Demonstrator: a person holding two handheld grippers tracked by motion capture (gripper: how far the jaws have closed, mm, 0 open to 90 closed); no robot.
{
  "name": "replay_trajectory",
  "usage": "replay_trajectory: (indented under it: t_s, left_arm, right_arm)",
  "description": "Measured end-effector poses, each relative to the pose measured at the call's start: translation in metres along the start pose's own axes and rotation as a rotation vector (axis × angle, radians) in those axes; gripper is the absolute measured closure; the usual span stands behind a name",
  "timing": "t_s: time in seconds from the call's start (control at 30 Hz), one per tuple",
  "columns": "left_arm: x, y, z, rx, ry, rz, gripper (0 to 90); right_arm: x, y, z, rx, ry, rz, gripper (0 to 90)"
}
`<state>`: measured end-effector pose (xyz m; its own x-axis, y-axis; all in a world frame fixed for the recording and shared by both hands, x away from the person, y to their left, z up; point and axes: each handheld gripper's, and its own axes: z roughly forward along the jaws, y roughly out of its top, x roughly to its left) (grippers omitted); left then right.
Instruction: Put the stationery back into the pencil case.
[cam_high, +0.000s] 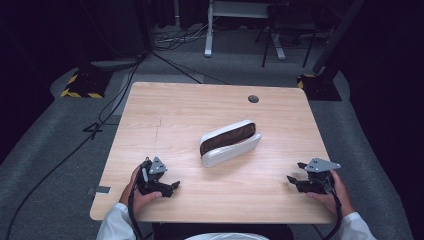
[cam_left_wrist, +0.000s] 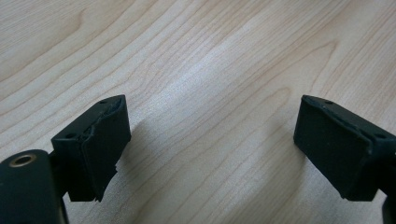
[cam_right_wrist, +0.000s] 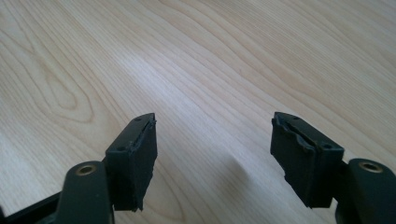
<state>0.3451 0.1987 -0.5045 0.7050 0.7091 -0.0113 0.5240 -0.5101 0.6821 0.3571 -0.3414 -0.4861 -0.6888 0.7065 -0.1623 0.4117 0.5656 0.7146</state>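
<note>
The white case (cam_high: 230, 143) lies open on the tabletop (cam_high: 175, 110), well apart from and between the left tool (cam_high: 172, 187) and right tool (cam_high: 292, 180), both resting low with jaws spread and empty, likely so either can reach in

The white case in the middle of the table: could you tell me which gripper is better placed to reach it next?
Probably left: the left gripper sits nearer the white case than the right gripper. Both are open and empty.
</note>
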Motion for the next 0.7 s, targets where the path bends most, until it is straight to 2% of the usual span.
replay_trajectory:
  t_s: [0.03, 0.4, 0.47, 0.63, 0.7]
  left_arm:
    - [0.0, 0.0, 0.0, 0.001, 0.0, -0.001, 11.4]
    - [-0.001, -0.001, 0.0, -0.003, 0.004, -0.009, 11.4]
    - [-0.001, -0.001, -0.001, -0.002, 0.007, -0.005, 11.4]
    - [-0.002, -0.001, -0.001, -0.004, 0.006, -0.013, 11.4]
    - [-0.001, -0.001, -0.001, -0.002, 0.009, -0.01, 11.4]
  right_arm:
    - [-0.002, -0.004, -0.002, -0.006, 0.002, 0.018, 32.6]
    - [-0.016, -0.037, -0.017, -0.008, 0.016, 0.09, 30.6]
    - [-0.019, -0.042, -0.02, -0.014, 0.012, 0.107, 30.1]
    - [-0.025, -0.052, -0.024, -0.025, 0.049, 0.169, 27.7]
    - [-0.026, -0.054, -0.025, -0.027, 0.039, 0.183, 27.4]
